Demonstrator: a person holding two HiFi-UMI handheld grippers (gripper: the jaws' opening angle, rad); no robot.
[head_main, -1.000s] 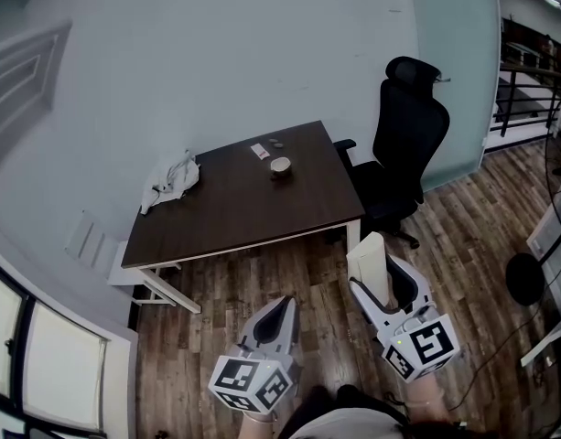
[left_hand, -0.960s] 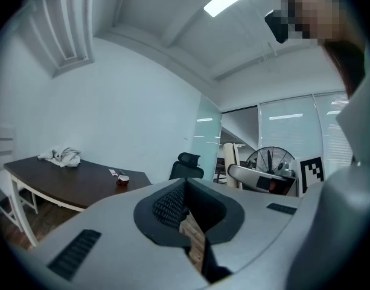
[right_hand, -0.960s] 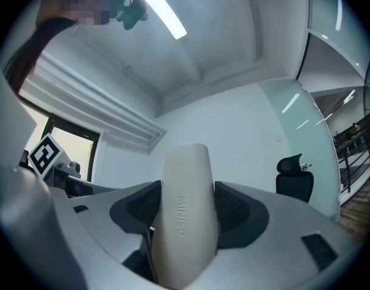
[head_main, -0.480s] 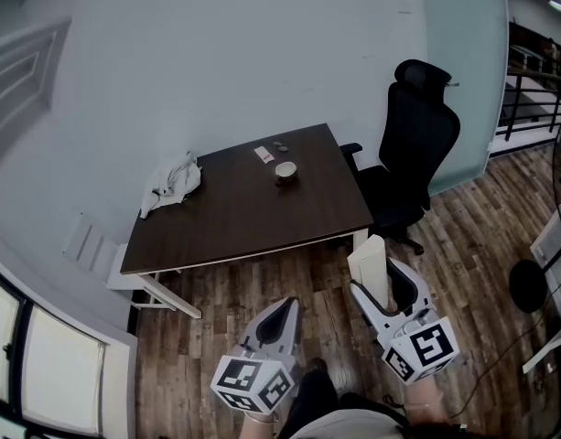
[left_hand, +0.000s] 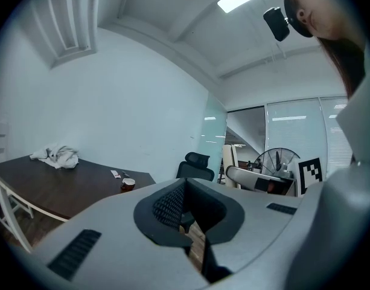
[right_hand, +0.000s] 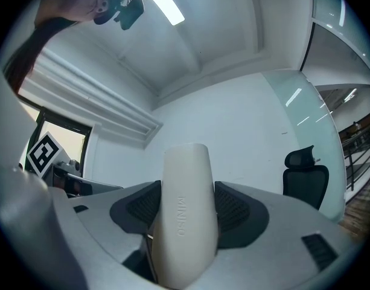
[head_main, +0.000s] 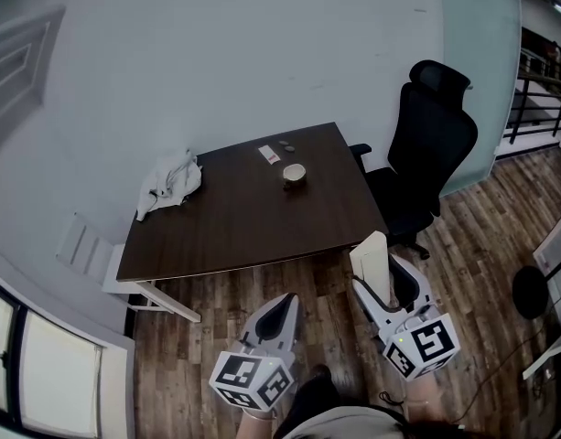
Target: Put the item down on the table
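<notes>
Closer now to one dark brown wooden table (head_main: 234,231), near edge bare, one black office chair (head_main: 436,144) right; right gripper (head_main: 381,277) grasps one white rounded case (head_main: 372,259) over floor, left gripper (head_main: 282,314) clenched empty.

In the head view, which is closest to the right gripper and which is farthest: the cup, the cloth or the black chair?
Counting from the right gripper, which holds a white item:
1. Chair: just ahead, by the right end of the table.
2. Cup: on the table, toward its far right.
3. Cloth: at the table's far left.
</notes>
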